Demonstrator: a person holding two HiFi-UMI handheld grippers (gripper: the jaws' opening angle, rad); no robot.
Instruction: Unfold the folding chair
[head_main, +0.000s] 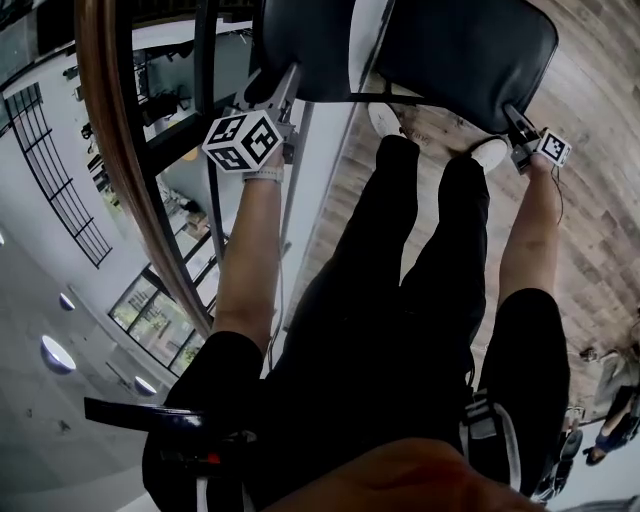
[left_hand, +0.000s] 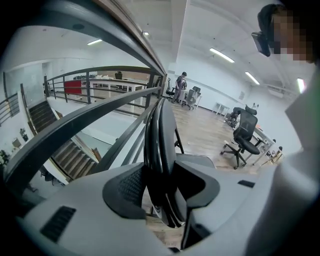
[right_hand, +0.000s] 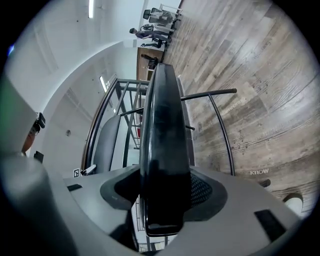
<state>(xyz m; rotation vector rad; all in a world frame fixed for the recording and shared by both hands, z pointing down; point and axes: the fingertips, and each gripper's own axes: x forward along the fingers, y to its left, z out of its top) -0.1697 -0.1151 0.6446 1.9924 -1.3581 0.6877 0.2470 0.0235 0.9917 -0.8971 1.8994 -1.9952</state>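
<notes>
Left claw (head_main: 284, 88): jaws set wide, pinching the edge of the folding chair's (head_main: 455, 60) narrower black panel (left_hand: 161, 150). That panel stands upright, edge-on to you, just beside the railing (head_main: 112, 150).

Right claw (head_main: 516, 124): also wide, clamped across the near corner of the broad panel (right_hand: 164, 150), with a pad on each face. A metal tube frame (right_hand: 223, 125) curves out from this panel over the plank floor (head_main: 600, 210).

You stand right over the chair, both arms reaching down. Your white shoes (head_main: 386, 118) show just below the panels' edges.
</notes>
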